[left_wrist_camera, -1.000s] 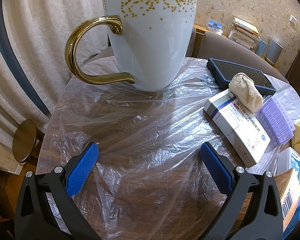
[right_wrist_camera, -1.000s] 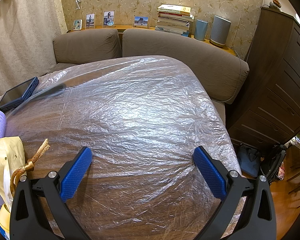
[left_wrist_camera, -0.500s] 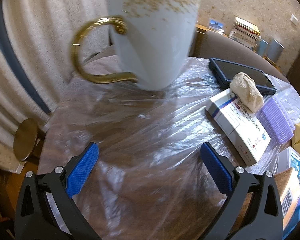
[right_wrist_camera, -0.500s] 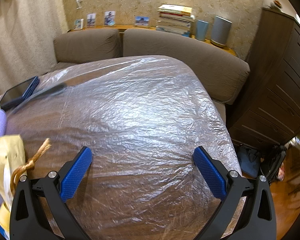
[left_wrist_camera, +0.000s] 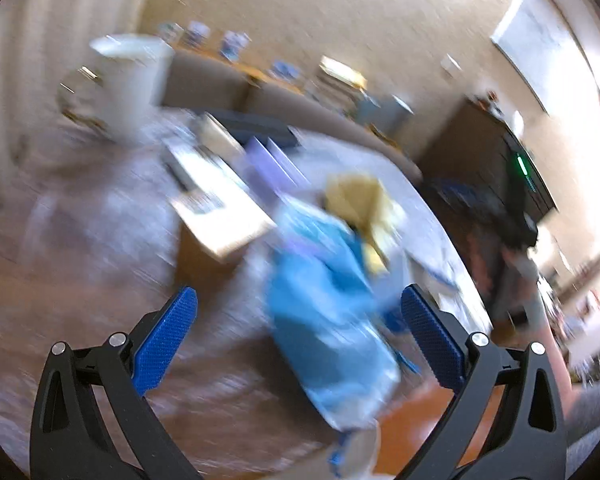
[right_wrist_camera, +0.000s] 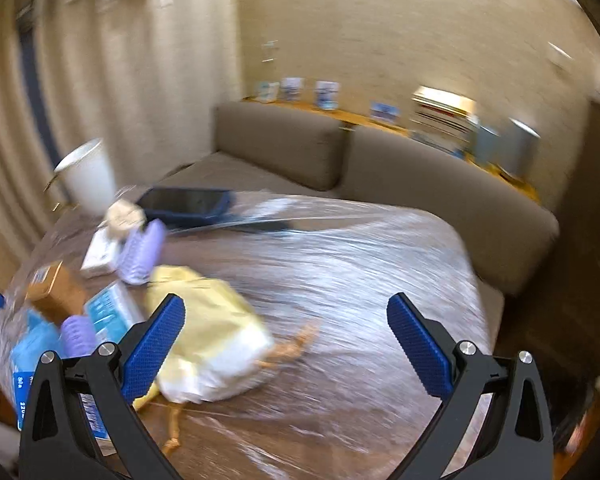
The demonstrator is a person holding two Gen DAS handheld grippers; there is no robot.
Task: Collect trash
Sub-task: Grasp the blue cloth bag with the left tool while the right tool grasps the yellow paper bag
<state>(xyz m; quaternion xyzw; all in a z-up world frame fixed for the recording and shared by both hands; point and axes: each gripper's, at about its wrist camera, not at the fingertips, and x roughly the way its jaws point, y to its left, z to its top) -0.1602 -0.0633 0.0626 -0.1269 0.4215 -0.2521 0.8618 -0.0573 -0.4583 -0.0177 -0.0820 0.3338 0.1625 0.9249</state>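
Swinging away from the mug, both tongs stay spread, empty

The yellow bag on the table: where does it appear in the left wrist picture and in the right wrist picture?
Left wrist view: the yellow bag is right of centre, blurred, behind a blue pack.
Right wrist view: it lies low and left of centre, just behind the left finger of the right claw.
Shared landmark: the white mug, at the far left in both.
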